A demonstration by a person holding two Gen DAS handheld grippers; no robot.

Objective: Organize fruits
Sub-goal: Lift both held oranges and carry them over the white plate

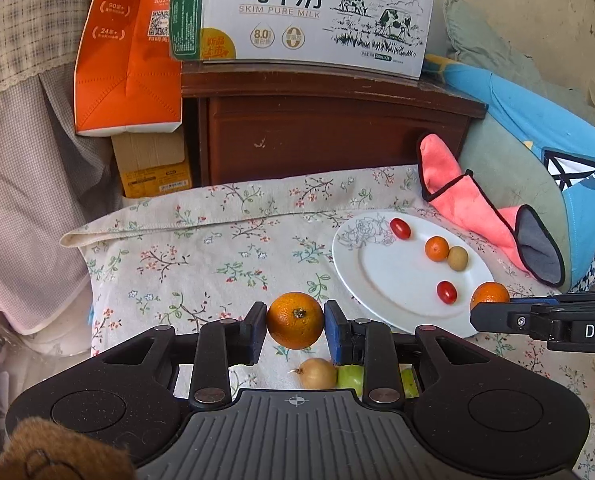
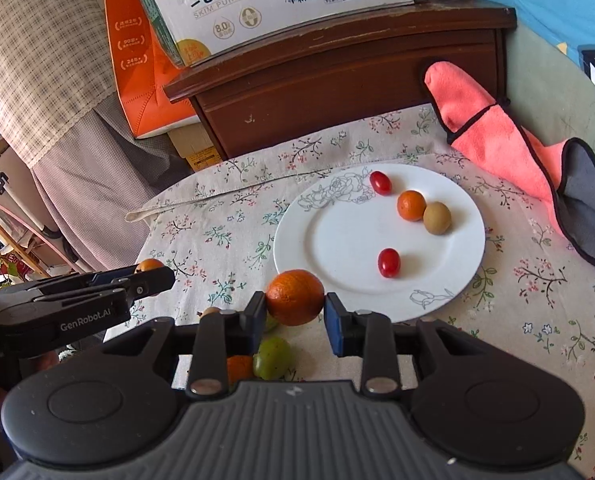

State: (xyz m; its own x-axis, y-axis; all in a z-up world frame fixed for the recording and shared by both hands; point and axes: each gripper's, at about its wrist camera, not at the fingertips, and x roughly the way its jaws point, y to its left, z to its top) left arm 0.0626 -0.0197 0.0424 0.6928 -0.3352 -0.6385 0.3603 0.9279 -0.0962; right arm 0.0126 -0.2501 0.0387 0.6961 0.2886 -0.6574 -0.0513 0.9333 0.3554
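Note:
My left gripper (image 1: 295, 322) is shut on an orange (image 1: 295, 320) and holds it above the floral cloth, left of the white plate (image 1: 389, 280). My right gripper (image 2: 294, 300) is shut on another orange (image 2: 294, 297) at the plate's (image 2: 337, 248) near left rim. The plate holds two cherry tomatoes (image 2: 388, 263), a small orange (image 2: 411, 205) and a brownish kiwi-like fruit (image 2: 437, 218). Below the grippers, on the cloth, lie a small onion-like bulb (image 1: 317, 373), green fruits (image 2: 273, 357) and a partly hidden orange fruit (image 2: 239, 368). Each gripper shows in the other's view, the right (image 1: 493, 312) and the left (image 2: 153, 276).
A brown wooden cabinet (image 1: 329, 132) with a milk carton box (image 1: 305, 12) on top stands behind the cloth. An orange bag (image 1: 125, 60) is to its left. A pink mitt (image 2: 513, 144) and blue-green cushions (image 1: 537, 128) lie right of the plate.

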